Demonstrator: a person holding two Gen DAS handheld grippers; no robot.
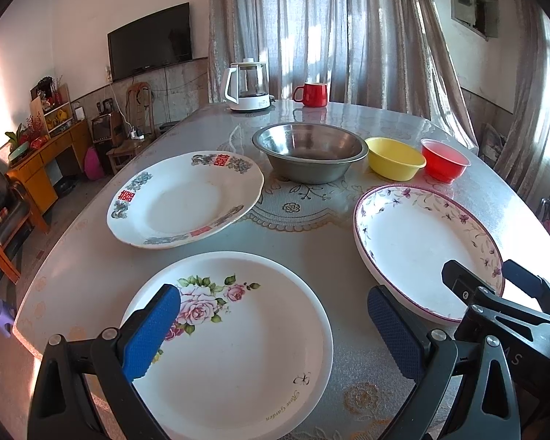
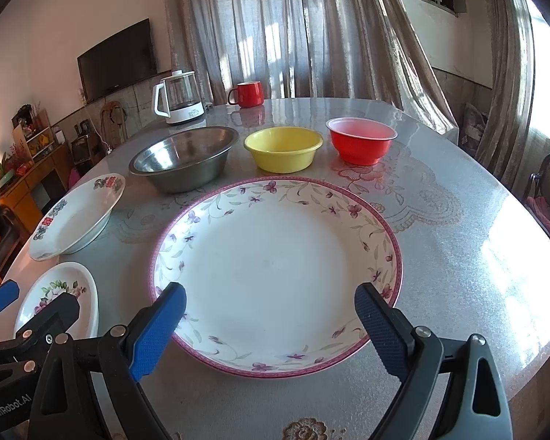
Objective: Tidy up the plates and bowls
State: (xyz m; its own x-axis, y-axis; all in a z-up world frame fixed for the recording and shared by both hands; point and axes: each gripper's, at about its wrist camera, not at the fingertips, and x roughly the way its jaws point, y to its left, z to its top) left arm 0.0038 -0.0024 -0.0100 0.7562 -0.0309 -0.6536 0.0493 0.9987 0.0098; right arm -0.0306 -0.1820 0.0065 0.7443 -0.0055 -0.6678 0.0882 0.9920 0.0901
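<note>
Three plates lie on the round table: a rose-print plate nearest, a plate with red characters behind it, and a purple-flower plate with a pink rim to the right. Behind them stand a steel bowl, a yellow bowl and a red bowl in a row. My left gripper hangs open over the rose-print plate, holding nothing. My right gripper is open above the near edge of the purple-flower plate, also holding nothing.
A white electric kettle and a red mug stand at the table's far edge before the curtains. A chair sits at the right. A wooden cabinet and armchair stand on the floor at left.
</note>
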